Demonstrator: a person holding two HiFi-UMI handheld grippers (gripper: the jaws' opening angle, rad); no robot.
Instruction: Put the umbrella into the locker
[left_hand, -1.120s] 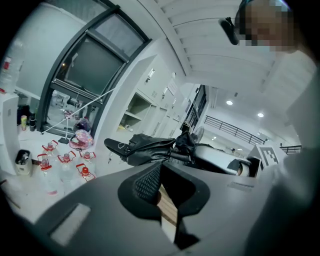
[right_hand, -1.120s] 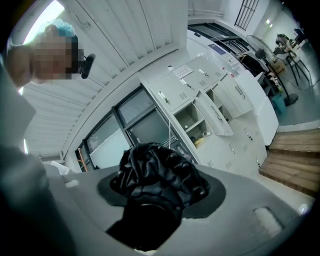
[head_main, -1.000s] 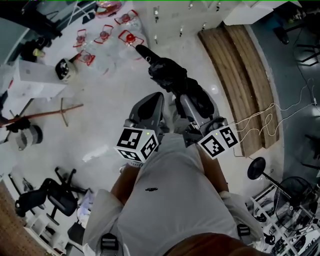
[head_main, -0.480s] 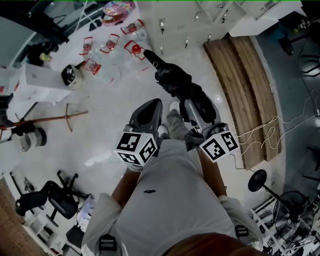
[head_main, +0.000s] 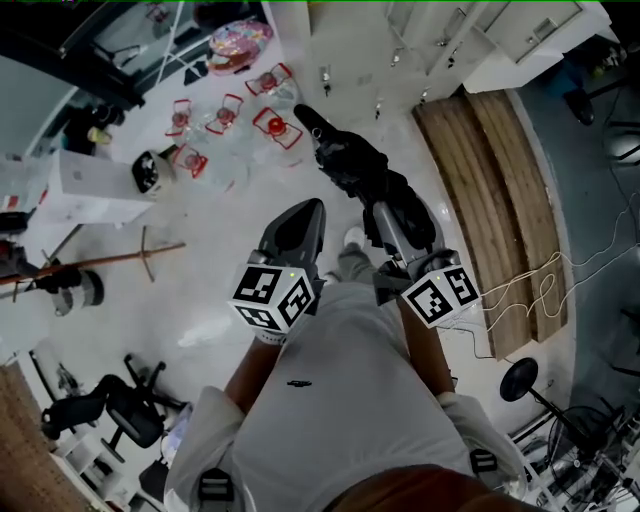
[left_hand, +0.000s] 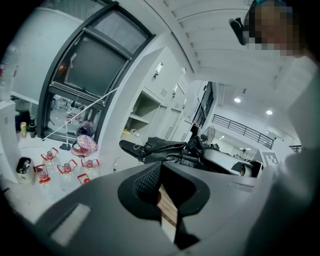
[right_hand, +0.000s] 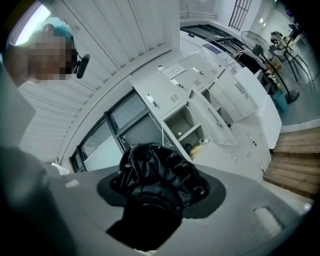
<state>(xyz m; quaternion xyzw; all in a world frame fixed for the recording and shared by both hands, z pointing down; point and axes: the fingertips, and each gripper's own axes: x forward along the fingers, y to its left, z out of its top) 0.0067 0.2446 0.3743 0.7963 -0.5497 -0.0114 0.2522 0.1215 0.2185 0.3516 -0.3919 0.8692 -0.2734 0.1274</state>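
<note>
- Head view: black folded fabric umbrella (head_main: 360, 170) points toward 11 o'clock from the right gripper (head_main: 392, 222). White metal lockers (head_main: 400, 40) at 12 o'clock.
- Left gripper view: left gripper (left_hand: 162, 190) jaws closed to a sliver, empty. Umbrella at 12 o'clock, not touching.
- Right gripper view: jaws clamped on the bunched canopy. Probably light, soft and slippery, so the stiff shaft is likely the safer hold.
</note>
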